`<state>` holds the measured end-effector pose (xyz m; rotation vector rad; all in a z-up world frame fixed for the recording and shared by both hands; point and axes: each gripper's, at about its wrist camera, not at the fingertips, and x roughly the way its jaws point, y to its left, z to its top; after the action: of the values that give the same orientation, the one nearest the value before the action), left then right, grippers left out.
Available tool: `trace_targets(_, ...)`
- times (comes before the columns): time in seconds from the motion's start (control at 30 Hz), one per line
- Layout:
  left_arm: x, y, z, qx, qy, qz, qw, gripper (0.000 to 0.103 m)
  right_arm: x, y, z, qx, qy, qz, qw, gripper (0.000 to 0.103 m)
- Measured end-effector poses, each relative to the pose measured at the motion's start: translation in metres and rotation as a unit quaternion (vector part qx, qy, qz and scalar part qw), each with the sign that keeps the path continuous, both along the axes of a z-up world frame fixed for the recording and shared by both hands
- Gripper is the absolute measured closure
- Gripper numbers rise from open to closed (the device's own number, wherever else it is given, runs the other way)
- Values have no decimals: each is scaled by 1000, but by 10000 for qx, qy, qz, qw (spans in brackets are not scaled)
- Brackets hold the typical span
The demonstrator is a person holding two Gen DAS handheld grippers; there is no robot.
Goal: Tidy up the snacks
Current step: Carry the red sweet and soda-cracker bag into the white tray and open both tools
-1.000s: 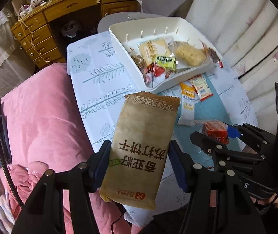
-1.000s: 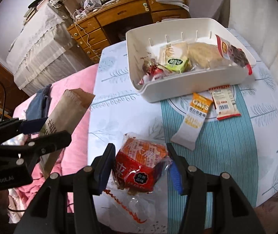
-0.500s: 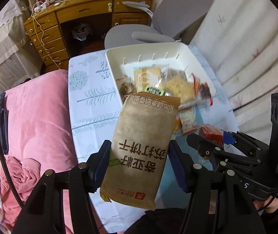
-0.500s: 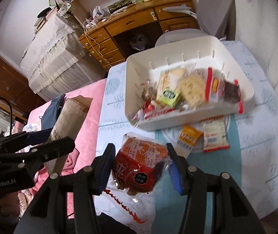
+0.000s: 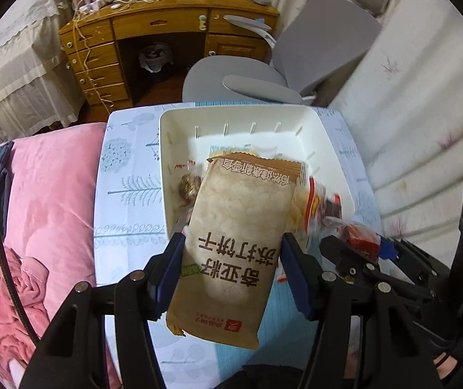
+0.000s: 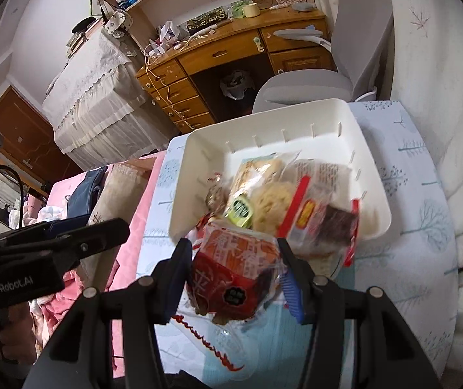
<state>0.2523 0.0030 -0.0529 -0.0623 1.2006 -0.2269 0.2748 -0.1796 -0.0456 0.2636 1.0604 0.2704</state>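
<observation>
Gripping a tan cracker packet (image 5: 236, 246), the left gripper (image 5: 233, 270) has both blue pads pressed on the packet's long edges, jaws partly apart, packet held lengthwise with its crimped top pointing away from the claw; beyond that top edge sits the white bin (image 5: 335, 149) on the patterned tablecloth (image 5: 124, 175), already holding several wrapped snacks (a round brown one (image 5: 188, 185) just left of the packet, others mostly hidden behind it); right gripper (image 6: 233, 274) is clamped on a red snack bag (image 6: 231, 269) in clear crinkly wrap, jaws partly apart, pads on both its sides; ahead of this claw the bin's near wall is touching or just past the bag's far end, cannot tell which; a green-label pack (image 6: 239, 209) and a red-edged pack (image 6: 315, 220) lie in the bin just past the fingertips; pink bedding (image 5: 43, 201) to the left of the left claw; wooden desk (image 5: 166, 26) and grey chair (image 5: 296, 61) well beyond the bin; each claw shows at the edge of the other's view.
</observation>
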Motion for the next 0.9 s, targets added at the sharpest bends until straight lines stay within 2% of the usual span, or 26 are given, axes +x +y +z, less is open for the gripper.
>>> trace_targets(0.3,32,-25,-18,-68,67,545,9985,45,39,-38,-16,123,51,92,9999,50)
trace_targets(0.53,48,-35,-37,-61,231,652,9976,44,65,-59,-34,176,166,62,9997,48)
trace_targets(0.6,53,-35,-47,-96,333,711,9969,37,69,-62,-38,117,202,9,9997,46)
trace_targets(0.67,54,-34,-52,-103,423,786,9960,21,71,-66,-42,36,220,-98,9997,44)
trace_targets(0.73,51,-32,-52,-134,455,803,9956,16,71,-70,-44,127,239,-147,9995,41)
trace_targets(0.83,44,-27,-50,-122,451,792,9958,16,69,-74,-45,144,282,-258,9992,30)
trace_targets(0.9,38,-22,-47,-108,415,795,9959,16,65,-74,-44,113,275,-314,9991,30)
